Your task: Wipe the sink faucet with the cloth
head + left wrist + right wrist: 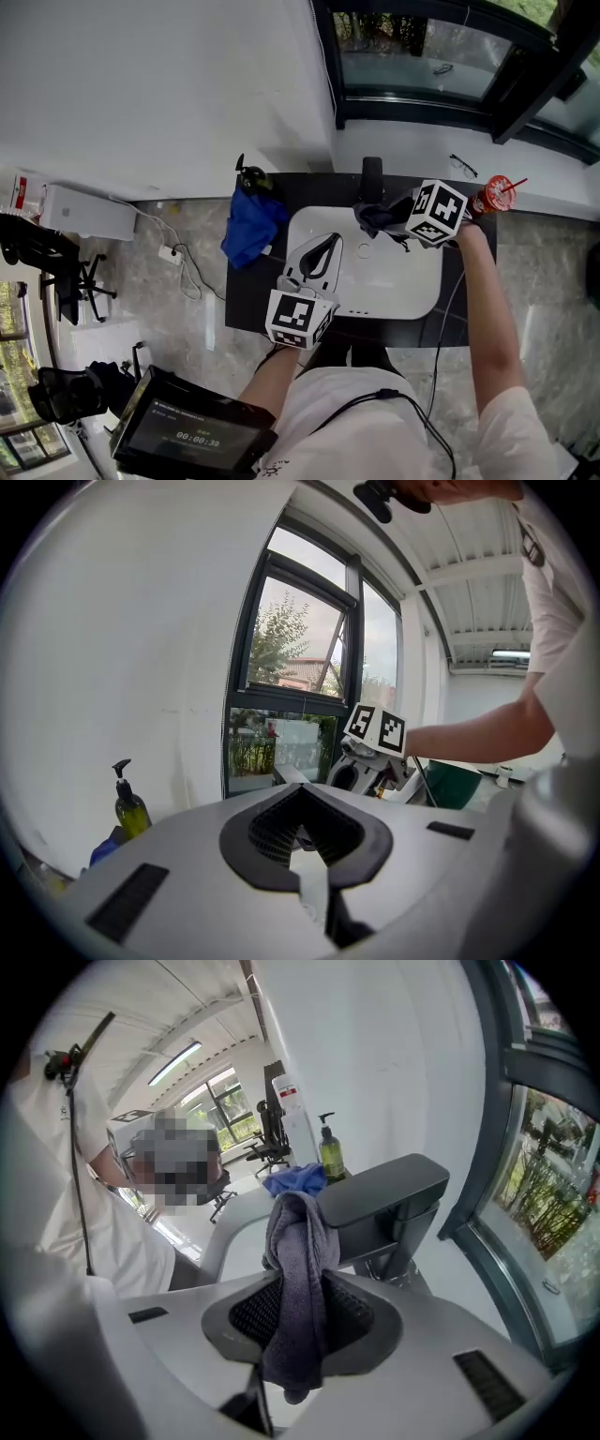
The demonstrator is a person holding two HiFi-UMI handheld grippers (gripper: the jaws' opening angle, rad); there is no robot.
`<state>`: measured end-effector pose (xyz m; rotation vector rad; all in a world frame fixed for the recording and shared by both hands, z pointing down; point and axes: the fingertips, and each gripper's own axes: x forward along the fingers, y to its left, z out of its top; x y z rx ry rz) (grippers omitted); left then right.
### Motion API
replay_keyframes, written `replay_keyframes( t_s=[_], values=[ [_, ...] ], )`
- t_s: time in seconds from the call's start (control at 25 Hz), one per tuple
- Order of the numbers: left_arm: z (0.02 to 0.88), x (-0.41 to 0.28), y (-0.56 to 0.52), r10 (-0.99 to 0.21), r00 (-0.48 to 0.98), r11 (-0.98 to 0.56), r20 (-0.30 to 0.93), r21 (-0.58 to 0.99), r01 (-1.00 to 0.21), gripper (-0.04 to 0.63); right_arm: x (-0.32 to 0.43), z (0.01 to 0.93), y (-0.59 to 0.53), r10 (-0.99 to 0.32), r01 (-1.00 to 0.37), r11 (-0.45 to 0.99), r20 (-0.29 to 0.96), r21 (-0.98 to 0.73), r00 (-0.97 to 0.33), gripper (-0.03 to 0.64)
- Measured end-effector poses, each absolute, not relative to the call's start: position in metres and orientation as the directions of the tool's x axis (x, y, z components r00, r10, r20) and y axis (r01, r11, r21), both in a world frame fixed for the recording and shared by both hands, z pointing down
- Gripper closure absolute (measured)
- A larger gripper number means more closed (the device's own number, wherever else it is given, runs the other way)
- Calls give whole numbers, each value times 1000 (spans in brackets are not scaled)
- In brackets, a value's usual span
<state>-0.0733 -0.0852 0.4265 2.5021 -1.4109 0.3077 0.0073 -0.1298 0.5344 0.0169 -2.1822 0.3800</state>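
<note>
the grey cloth point(298, 1241) is hanging clenched in the right tongs point(302, 1321), just beside the dark faucet point(386, 1192). i am judging it soft, light and floppy, so it is likely wrapping easily around the faucet; the bunched middle is seeming the best place to grip. the left tongs point(305, 834) are standing released, grasping nothing. the right gripper view is showing the pinch clearly, while the head view is only showing a dark lump above the sink point(398, 286).
</note>
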Motion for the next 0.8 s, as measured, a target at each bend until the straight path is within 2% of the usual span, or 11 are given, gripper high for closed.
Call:
replay_keyframes(
  t_s=[0.32, 0.6, 0.8],
  values=[
    [427, -68, -85, -802, 511, -504, 310, 111, -857, 601, 15, 532, -188, -127, -351, 928, 779, -125, -613, 509],
    [426, -67, -87, -800, 514, -508, 311, 106, -855, 601, 26, 532, -188, -175, -411, 902, 754, -136, -633, 509],
    [426, -66, -88, -795, 522, -515, 309, 111, -850, 601, 64, 527, -196, -283, -525, 845, 746, -103, -603, 509]
  ],
)
